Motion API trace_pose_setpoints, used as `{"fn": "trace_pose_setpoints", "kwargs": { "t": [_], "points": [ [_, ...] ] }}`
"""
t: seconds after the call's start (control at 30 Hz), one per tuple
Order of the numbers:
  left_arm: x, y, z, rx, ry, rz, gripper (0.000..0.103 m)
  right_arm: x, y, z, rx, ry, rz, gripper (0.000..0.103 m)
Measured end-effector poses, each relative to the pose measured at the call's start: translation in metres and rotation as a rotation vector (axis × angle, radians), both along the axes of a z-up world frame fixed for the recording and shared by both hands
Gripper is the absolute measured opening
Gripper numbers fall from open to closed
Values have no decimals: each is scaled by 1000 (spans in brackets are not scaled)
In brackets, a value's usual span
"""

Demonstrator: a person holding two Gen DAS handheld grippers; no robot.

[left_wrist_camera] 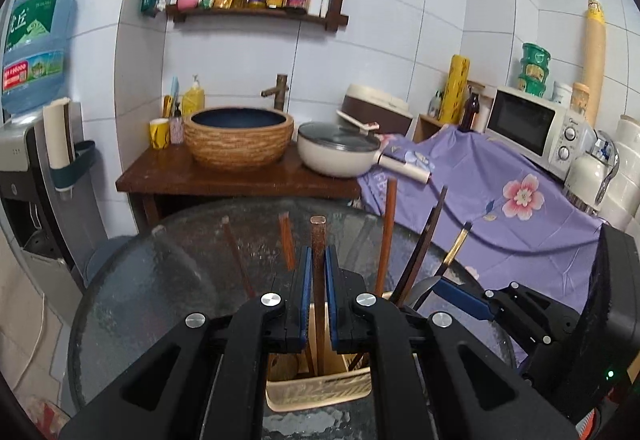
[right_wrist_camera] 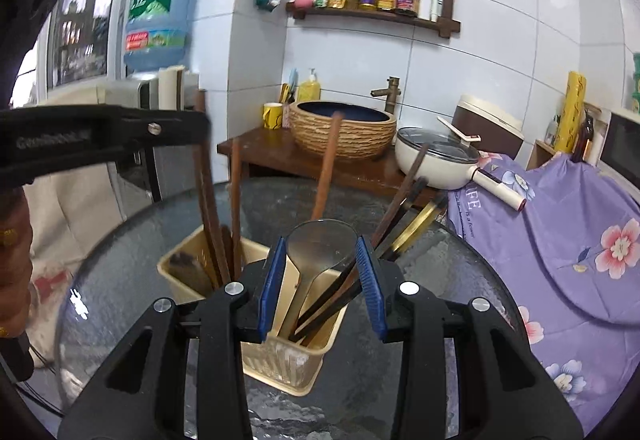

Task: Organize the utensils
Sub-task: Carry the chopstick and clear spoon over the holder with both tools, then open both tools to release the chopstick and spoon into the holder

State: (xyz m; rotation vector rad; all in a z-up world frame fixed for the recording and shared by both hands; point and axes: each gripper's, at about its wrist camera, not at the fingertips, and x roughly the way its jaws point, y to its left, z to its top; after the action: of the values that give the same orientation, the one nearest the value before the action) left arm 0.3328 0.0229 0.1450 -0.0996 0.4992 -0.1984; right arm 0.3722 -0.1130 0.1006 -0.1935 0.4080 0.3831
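Observation:
A cream plastic utensil holder [left_wrist_camera: 320,390] [right_wrist_camera: 280,360] stands on the round glass table [left_wrist_camera: 160,300] [right_wrist_camera: 420,340]. My left gripper [left_wrist_camera: 319,264] is shut on a brown textured utensil handle [left_wrist_camera: 318,240], which stands upright with its lower end inside the holder. My right gripper [right_wrist_camera: 322,272] is shut on the bowl of a metal spoon [right_wrist_camera: 320,246], bowl up and handle down in the holder's near compartment. Dark chopsticks [right_wrist_camera: 400,215] and wooden handles [right_wrist_camera: 326,167] lean in the holder. In the right wrist view the left gripper [right_wrist_camera: 192,127] enters from the left.
Behind the table is a wooden stand [left_wrist_camera: 240,179] bearing a woven basin [left_wrist_camera: 239,137] and a white lidded pan [left_wrist_camera: 340,155]. A purple floral cloth [left_wrist_camera: 500,207] covers the counter to the right, with a microwave [left_wrist_camera: 532,123] on it. A water dispenser [left_wrist_camera: 32,167] stands at the left.

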Motion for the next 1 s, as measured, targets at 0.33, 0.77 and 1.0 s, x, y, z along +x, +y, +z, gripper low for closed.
{"fn": "trace_pose_setpoints", "kwargs": {
  "t": [0.33, 0.77, 1.0],
  "points": [
    [4, 3, -30, 2, 56, -8, 6, -4, 1, -32, -29, 6, 14, 37],
    [-38, 15, -24, -34, -31, 22, 65, -28, -12, -32, 18, -62, 26, 64],
    [-101, 43, -39, -25, -111, 110, 97, -84, -39, -27, 60, -171, 4, 96]
  ]
}}
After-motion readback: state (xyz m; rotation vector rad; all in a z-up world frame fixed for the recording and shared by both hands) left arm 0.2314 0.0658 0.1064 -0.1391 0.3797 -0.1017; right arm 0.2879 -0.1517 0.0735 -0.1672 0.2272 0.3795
